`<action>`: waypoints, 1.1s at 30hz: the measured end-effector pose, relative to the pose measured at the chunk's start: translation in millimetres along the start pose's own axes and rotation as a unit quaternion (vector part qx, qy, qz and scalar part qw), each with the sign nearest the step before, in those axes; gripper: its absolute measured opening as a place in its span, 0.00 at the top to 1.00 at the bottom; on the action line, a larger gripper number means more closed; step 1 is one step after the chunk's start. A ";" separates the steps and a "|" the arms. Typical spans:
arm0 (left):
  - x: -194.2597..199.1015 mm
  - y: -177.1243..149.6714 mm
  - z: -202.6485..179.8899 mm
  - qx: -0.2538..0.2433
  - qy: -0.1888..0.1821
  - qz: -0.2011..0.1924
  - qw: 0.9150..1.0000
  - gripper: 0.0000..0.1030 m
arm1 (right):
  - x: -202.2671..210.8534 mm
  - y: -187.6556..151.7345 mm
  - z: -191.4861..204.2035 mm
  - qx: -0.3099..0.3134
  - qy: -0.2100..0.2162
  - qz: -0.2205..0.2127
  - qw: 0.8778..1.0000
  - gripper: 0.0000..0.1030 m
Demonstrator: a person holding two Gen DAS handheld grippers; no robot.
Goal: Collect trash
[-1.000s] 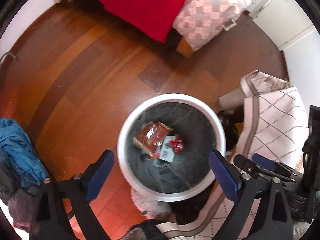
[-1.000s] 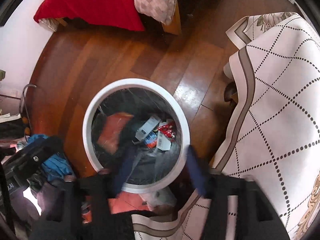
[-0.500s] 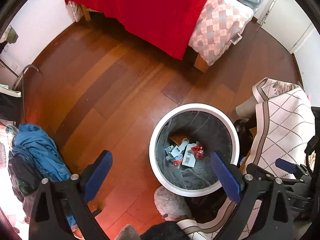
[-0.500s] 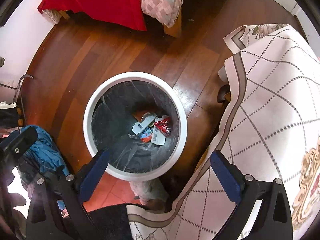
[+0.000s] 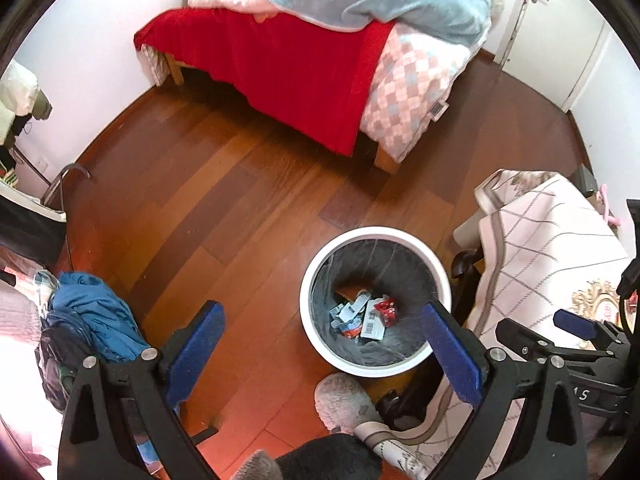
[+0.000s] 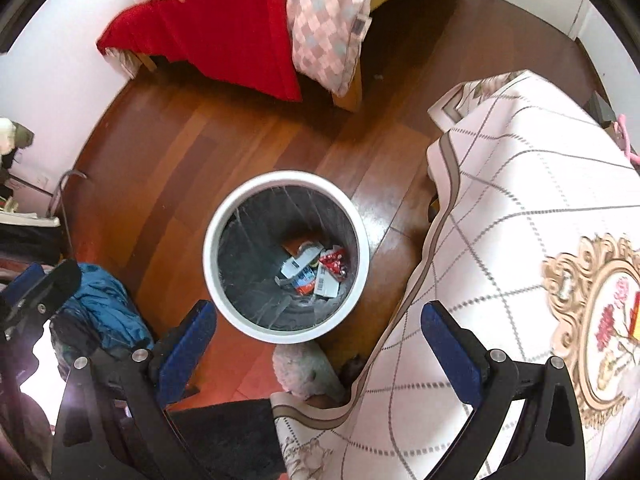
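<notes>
A white round bin [image 5: 320, 340] [image 6: 210, 268] with a dark liner stands on the wooden floor. Wrappers and small cartons [image 5: 362, 316] [image 6: 314, 272] lie at its bottom. My left gripper [image 5: 320, 344] hangs high above the floor, open and empty, with the bin between its blue pads in the view. My right gripper [image 6: 318, 340] is also open and empty, above the bin's near rim. The right gripper's blue pad [image 5: 576, 324] shows at the right edge of the left wrist view.
A bed with a red blanket [image 5: 288, 64] [image 6: 224, 36] stands at the back. A table under a pale checked cloth [image 5: 552, 248] [image 6: 520, 240] is right of the bin. Blue clothing [image 5: 92, 316] [image 6: 104, 304] lies left. A grey slipper [image 5: 344, 400] [image 6: 308, 368] sits by the bin.
Both grippers have risen, so the bin looks smaller and farther. The right gripper's jaws went from partly closed to wide. The orange wrapper has sunk to the bin's bottom.
</notes>
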State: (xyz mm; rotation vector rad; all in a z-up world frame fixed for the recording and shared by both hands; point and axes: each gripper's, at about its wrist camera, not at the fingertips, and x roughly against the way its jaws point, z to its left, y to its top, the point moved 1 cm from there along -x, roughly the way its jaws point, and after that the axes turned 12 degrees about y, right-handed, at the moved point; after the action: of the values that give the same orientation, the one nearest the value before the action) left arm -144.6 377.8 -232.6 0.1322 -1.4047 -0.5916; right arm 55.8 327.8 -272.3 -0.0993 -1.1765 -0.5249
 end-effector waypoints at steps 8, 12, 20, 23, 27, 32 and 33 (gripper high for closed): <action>78.6 -3.5 2.0 0.004 0.004 -0.076 0.997 0.03 | 83.8 -19.7 3.7 -0.005 0.055 -0.070 0.996 0.00; 117.8 -7.4 -8.4 0.007 -0.003 -0.109 0.994 0.03 | 133.1 -35.0 -3.8 -0.011 0.093 -0.112 0.989 0.00; 144.4 -29.3 -87.3 -0.037 -0.041 -0.135 0.989 0.03 | 204.6 -88.0 -70.3 -0.079 0.105 -0.169 0.977 0.00; 124.0 -44.0 -145.2 -0.073 -0.047 -0.106 0.991 0.03 | 214.9 -111.9 -129.5 -0.140 0.072 -0.173 0.972 0.00; 100.3 -70.1 -221.6 -0.125 -0.057 -0.063 0.989 0.03 | 228.3 -147.1 -224.9 -0.237 0.027 -0.183 0.954 0.00; 87.2 -104.3 -324.3 -0.193 -0.084 -0.033 0.977 0.03 | 252.3 -194.0 -345.5 -0.339 -0.037 -0.204 0.918 0.00; 84.2 -109.3 -345.4 -0.204 -0.090 -0.025 0.974 0.02 | 256.9 -202.7 -370.4 -0.362 -0.044 -0.207 0.908 0.00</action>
State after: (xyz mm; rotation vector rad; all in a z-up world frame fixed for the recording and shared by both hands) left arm 153.4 158.2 -268.4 -0.2209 -1.4264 -0.9401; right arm 354.0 -63.8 -227.2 -0.5213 -1.0390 -1.3350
